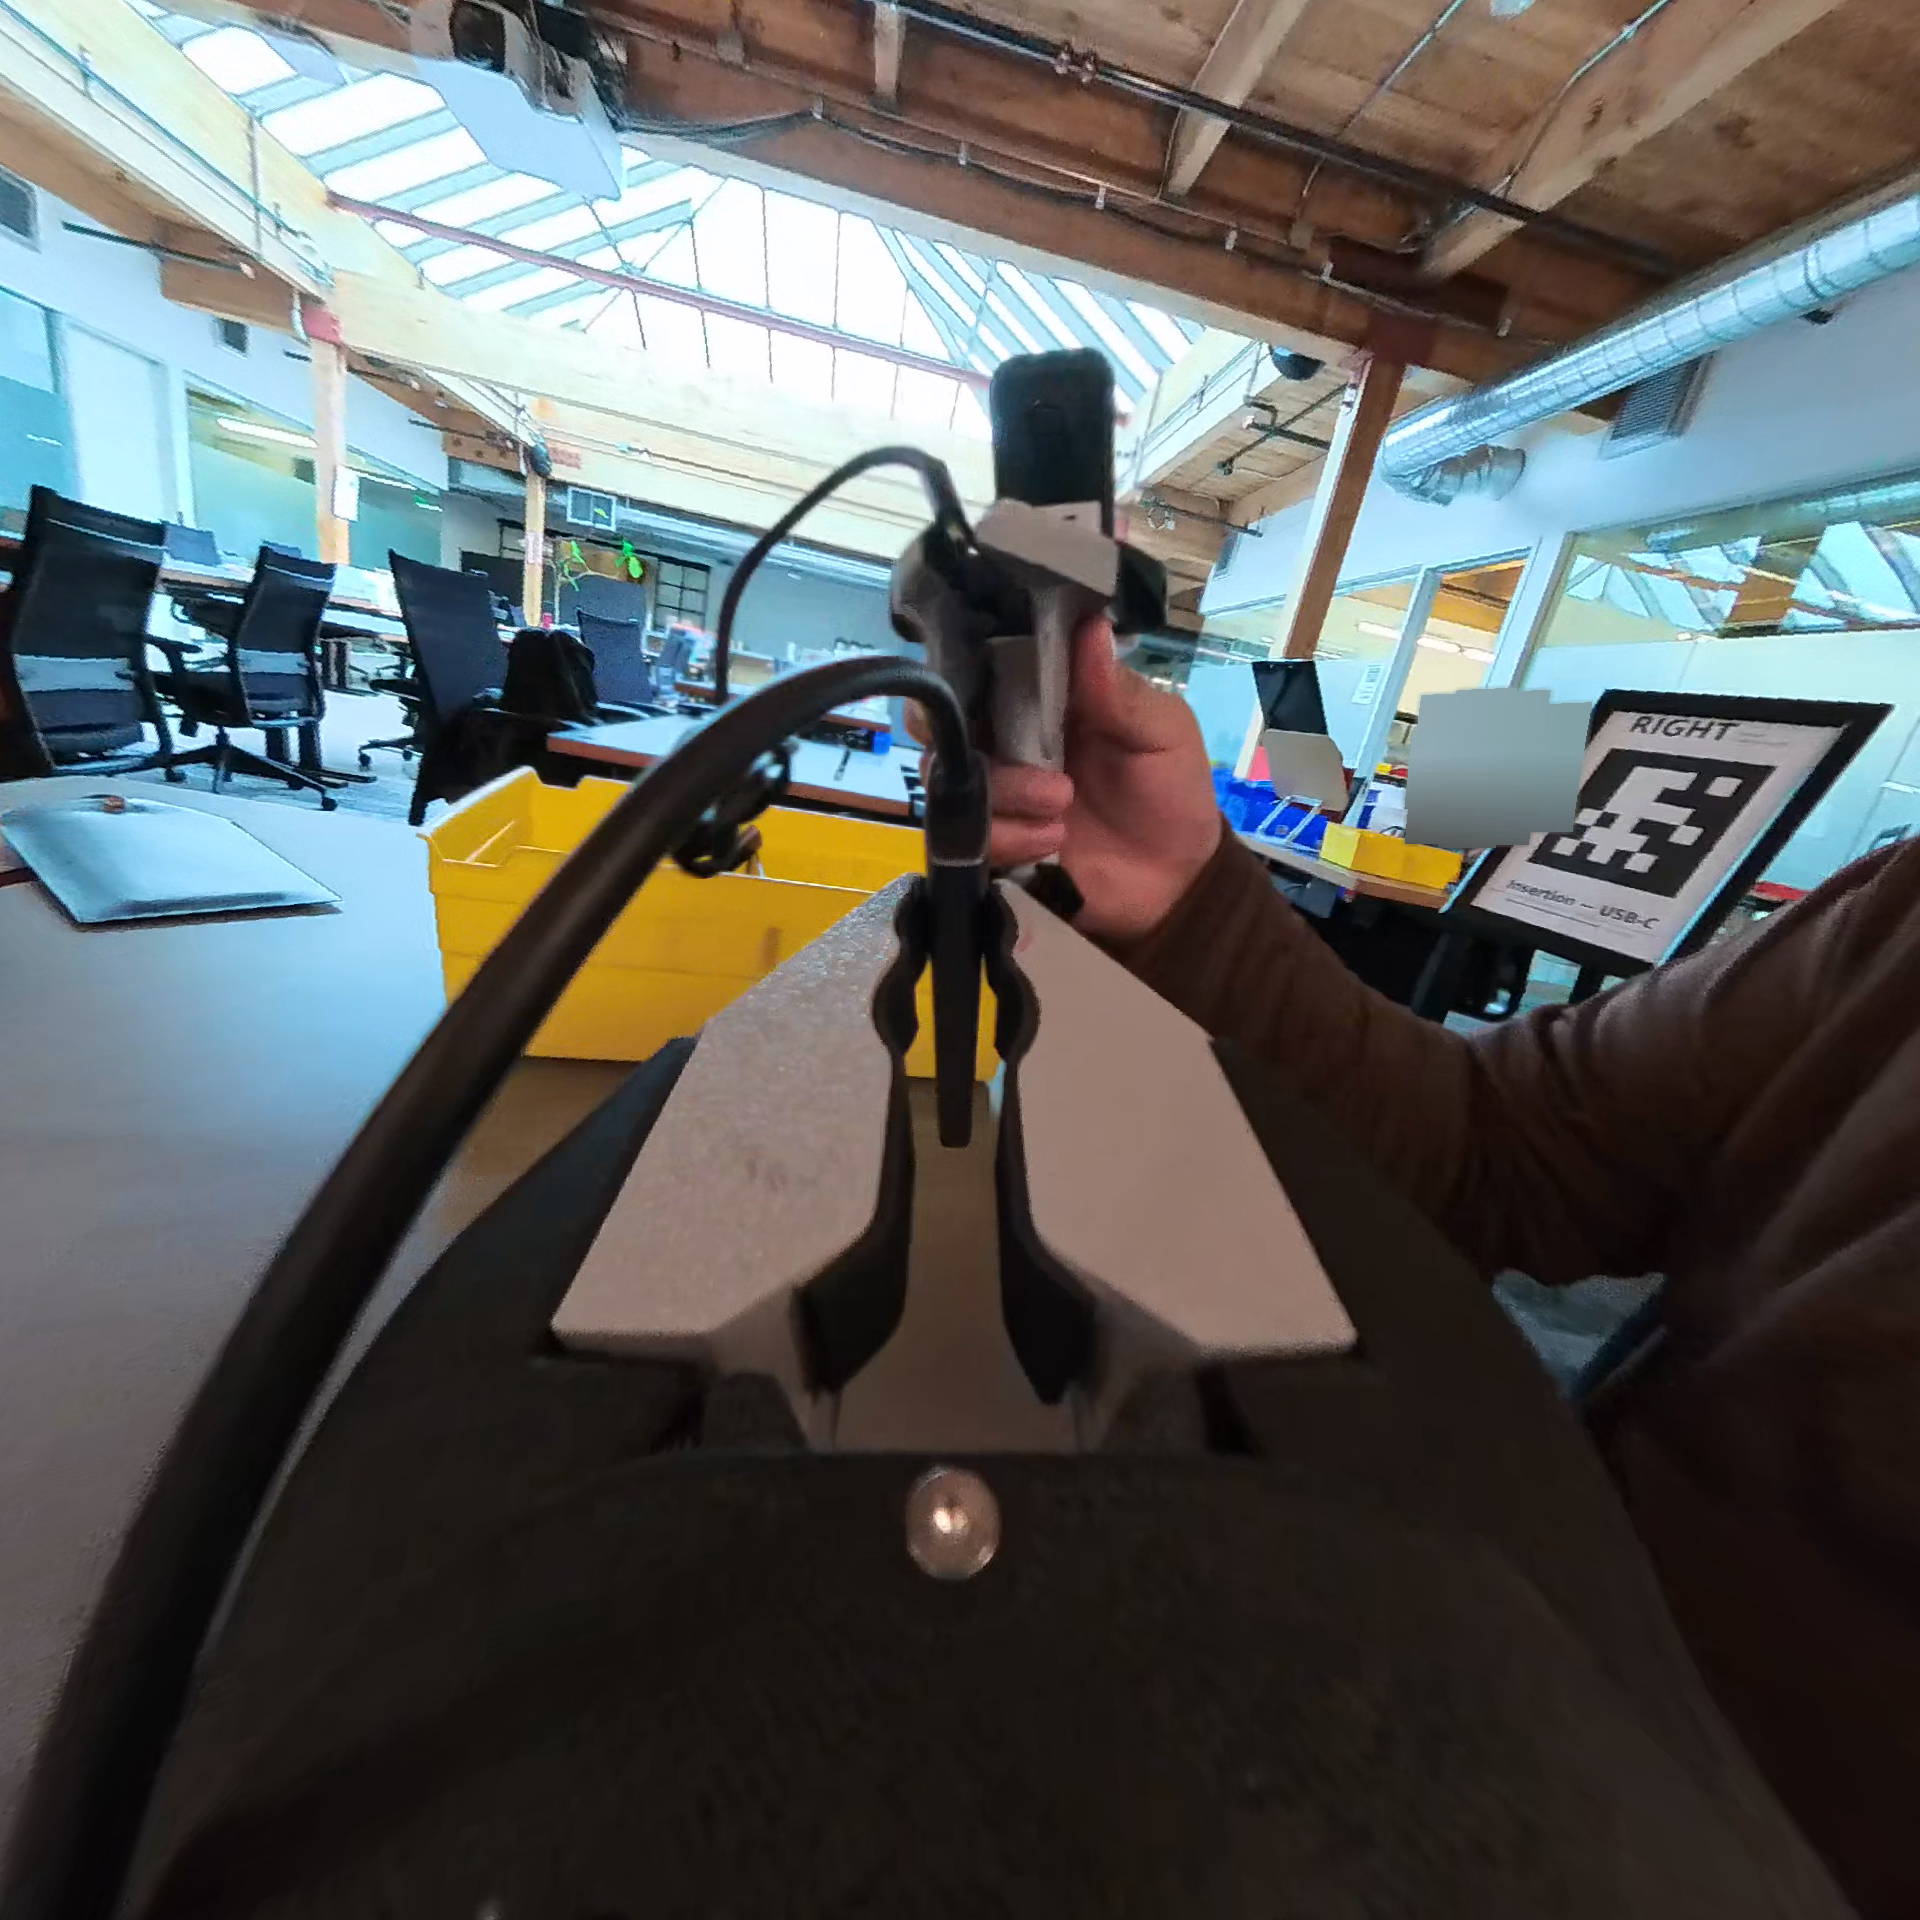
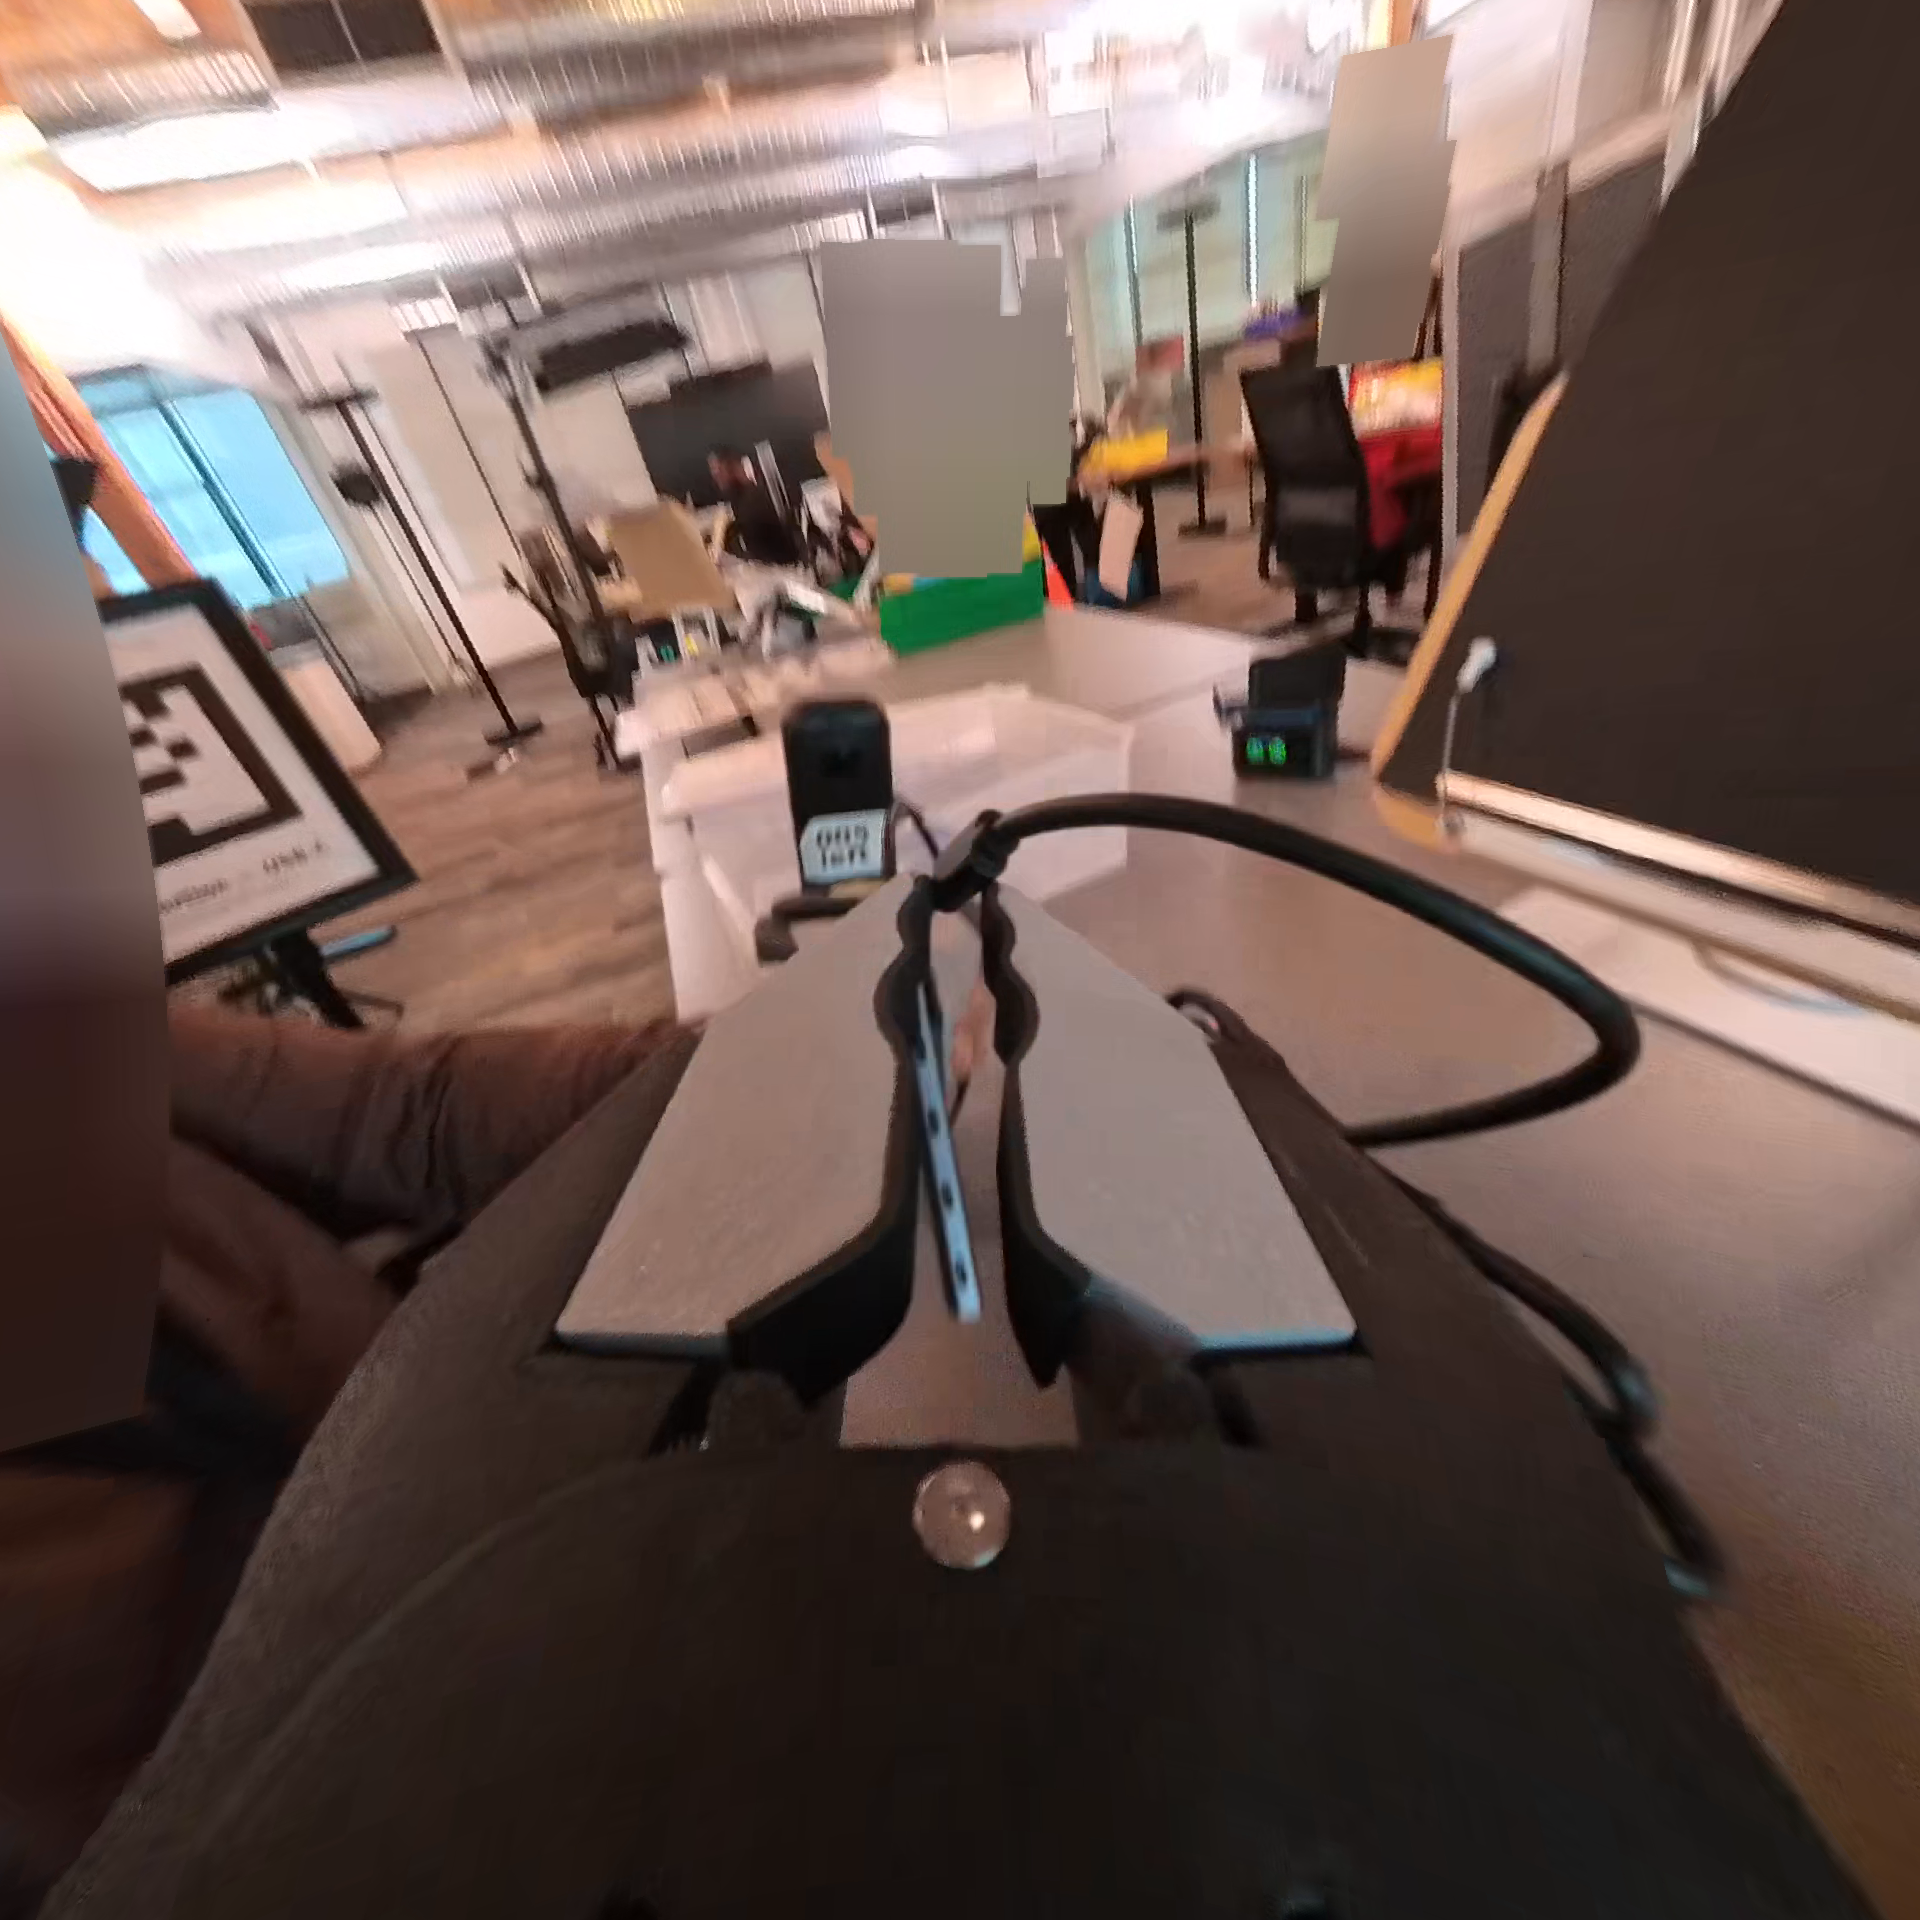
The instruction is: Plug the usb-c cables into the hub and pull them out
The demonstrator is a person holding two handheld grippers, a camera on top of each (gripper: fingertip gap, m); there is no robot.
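Left gripper (image 1: 956, 935) clenched on black usb-c cable (image 1: 951, 997), cord arching leftward. Right gripper (image 2: 956, 935) clamped on slim silver hub (image 2: 943, 1153), edge-on between jaws. Beyond: yellow bin (image 1: 644, 914) on table (image 1: 208, 1039).

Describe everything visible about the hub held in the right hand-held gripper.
The hub is a thin, flat silver bar, metal by its look, seen edge-on with a row of small dark ports along that edge. It sits clamped between the black pads of the right hand-held gripper, running lengthwise along the fingers. A thick black cable leaves its far end and loops right over the table.
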